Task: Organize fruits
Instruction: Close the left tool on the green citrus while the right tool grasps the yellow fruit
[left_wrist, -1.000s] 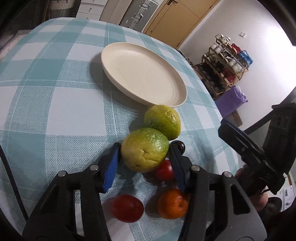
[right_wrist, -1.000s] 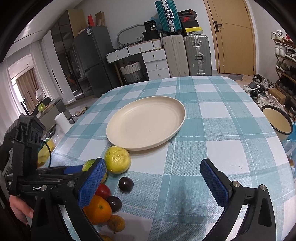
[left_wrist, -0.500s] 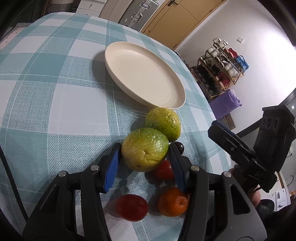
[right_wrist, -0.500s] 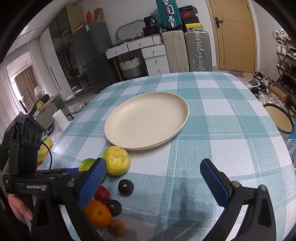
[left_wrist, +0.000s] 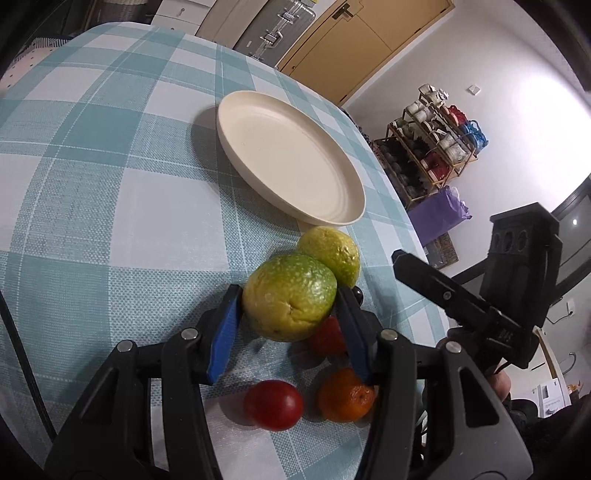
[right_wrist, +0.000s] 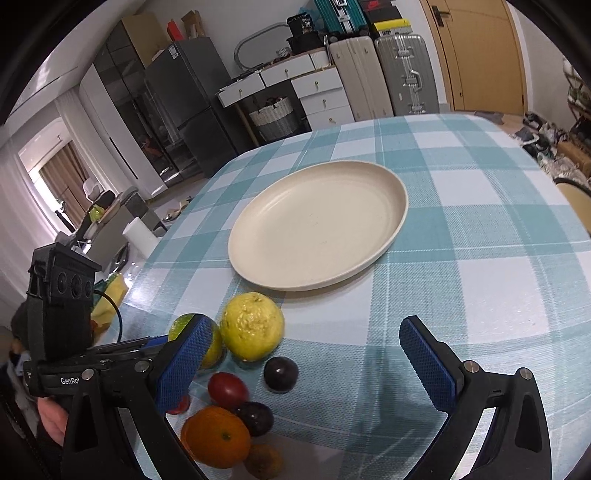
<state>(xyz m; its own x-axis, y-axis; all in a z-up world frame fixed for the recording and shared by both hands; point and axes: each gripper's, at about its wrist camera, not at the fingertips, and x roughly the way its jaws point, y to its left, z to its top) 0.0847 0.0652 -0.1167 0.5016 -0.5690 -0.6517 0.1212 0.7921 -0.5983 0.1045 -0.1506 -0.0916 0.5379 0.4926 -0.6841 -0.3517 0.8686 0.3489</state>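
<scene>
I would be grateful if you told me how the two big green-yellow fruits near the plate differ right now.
The greener fruit is clamped in the left gripper, while the yellower fruit lies free on the tablecloth. The yellower fruit sits nearer the plate; the greener fruit is behind it, closer to the small fruits. The greener fruit's skin is deep green with a yellow patch; the yellower fruit is pale all over. Both are round, bumpy and similar in size.

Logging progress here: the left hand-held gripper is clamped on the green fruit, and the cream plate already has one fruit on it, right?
Not quite. The left hand-held gripper does clamp the green fruit, but the cream plate holds no fruit, as the right wrist view shows.
</scene>
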